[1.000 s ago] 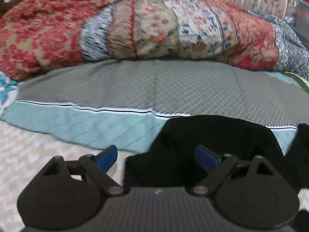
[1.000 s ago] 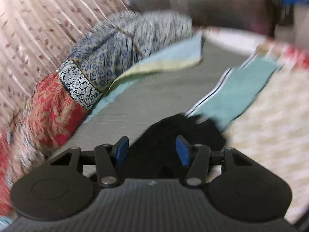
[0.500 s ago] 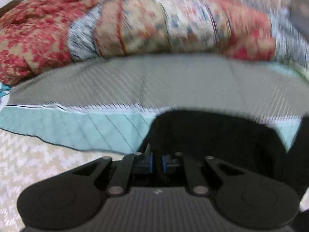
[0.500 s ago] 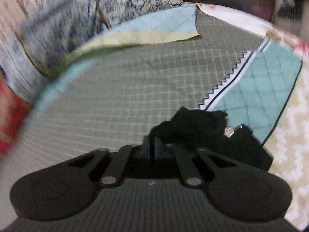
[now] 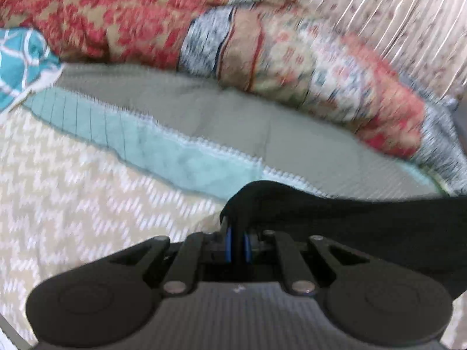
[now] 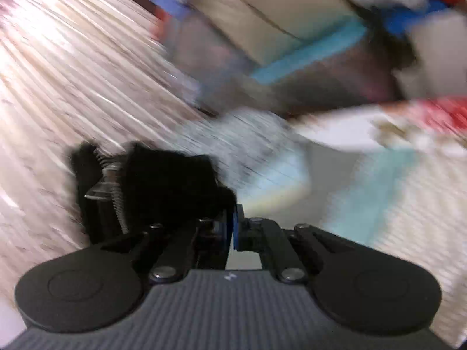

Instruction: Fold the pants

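The black pants stretch from my left gripper off to the right, lifted above the bed. My left gripper is shut on a fold of the pants' edge between its blue pads. In the right wrist view my right gripper is shut on the other end of the pants, a bunched part with a metal zipper showing. That end hangs in the air to the left of the jaws. Both views are blurred by motion.
A bed with a beige zigzag sheet and a grey and teal quilt lies below. A rolled red patterned blanket runs along the back. Pleated curtains hang behind, with blurred boxes beyond.
Both grippers closed on the pants and lifted them off the bed. Both have swung since then, the right one up toward the curtain.
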A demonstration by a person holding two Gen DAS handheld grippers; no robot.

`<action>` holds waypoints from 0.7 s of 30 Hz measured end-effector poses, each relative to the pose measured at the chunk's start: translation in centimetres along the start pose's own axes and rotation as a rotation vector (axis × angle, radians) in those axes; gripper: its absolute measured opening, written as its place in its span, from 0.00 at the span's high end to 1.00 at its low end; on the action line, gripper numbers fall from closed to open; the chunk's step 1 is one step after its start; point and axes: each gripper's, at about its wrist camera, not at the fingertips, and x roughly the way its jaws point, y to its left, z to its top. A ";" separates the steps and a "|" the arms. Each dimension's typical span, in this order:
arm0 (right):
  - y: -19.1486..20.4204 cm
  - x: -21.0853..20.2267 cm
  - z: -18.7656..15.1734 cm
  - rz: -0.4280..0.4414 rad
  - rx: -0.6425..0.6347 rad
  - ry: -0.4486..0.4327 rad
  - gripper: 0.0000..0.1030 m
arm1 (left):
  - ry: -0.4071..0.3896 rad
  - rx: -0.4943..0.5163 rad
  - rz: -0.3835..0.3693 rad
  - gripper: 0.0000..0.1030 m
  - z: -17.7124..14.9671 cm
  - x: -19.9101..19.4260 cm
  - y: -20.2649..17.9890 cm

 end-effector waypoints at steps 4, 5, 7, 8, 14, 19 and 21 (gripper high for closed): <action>-4.2 3.4 -4.3 -0.237 -0.028 0.129 0.93 | 0.042 0.016 0.039 0.93 -0.5 2.0 -0.4; -4.9 3.8 -5.1 -0.277 -0.035 0.157 0.91 | 0.039 0.023 0.045 0.93 -0.5 2.0 -0.5; -5.5 3.8 -5.2 -0.296 -0.037 0.153 0.90 | 0.026 0.044 0.045 0.93 -0.1 1.7 -0.9; -5.7 3.2 -5.1 -0.288 -0.026 0.136 0.83 | 0.019 0.056 0.043 0.93 -0.1 1.4 -1.0; -6.5 -0.1 -1.9 -0.317 -0.008 0.011 0.50 | 0.012 0.065 0.028 0.93 -0.2 1.2 -0.9; -7.1 -2.4 -1.1 -0.291 0.049 -0.003 0.49 | 0.008 0.046 0.015 0.93 -0.6 1.1 -0.6; -5.6 -3.5 -2.0 -0.216 0.028 0.010 0.49 | 0.005 0.050 0.009 0.93 -0.6 0.8 -0.6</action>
